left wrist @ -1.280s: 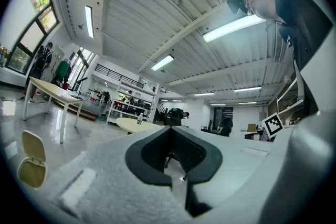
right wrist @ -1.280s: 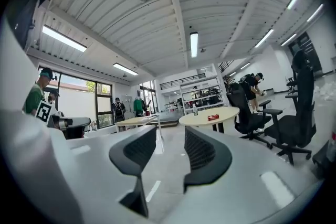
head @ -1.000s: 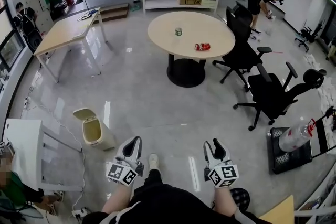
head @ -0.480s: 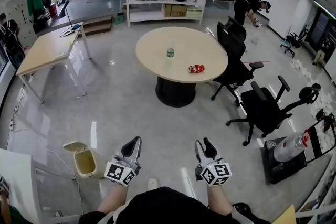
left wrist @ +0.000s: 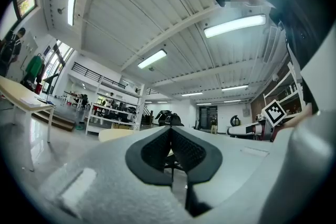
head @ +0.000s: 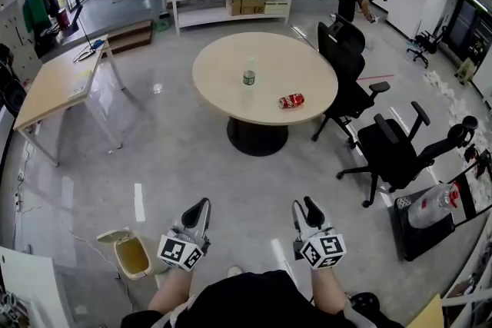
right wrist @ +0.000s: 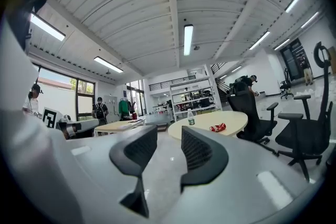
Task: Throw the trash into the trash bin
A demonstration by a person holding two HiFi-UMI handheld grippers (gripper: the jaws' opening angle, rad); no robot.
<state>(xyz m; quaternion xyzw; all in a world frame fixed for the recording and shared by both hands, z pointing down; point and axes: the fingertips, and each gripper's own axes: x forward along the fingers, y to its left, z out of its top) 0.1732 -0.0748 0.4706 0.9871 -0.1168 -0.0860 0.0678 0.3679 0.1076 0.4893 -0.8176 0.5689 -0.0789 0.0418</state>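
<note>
At the lower left of the head view the trash bin stands on the floor with its lid swung open, so anything carried there can be dropped straight in. It is just left of the left gripper. That gripper is held low in front of the person's body. In its own view its ribbed pads meet at the tips with nothing between them, so it seems merely carried along for now. Further up, at the centre of the frame, the round table holds a small bottle standing upright near its middle. To the right of the bottle, well apart from it, lies the red crumpled trash, a crushed can or wrapper as far as can be told. Both are far from the bin and from either gripper. The right gripper sits at the lower centre-right, pointing toward the table. Its jaws stand a narrow gap apart and empty, probably ready to take the red piece. Two black office chairs crowd the table's right side, so the open floor ahead looks like the easier approach.
</note>
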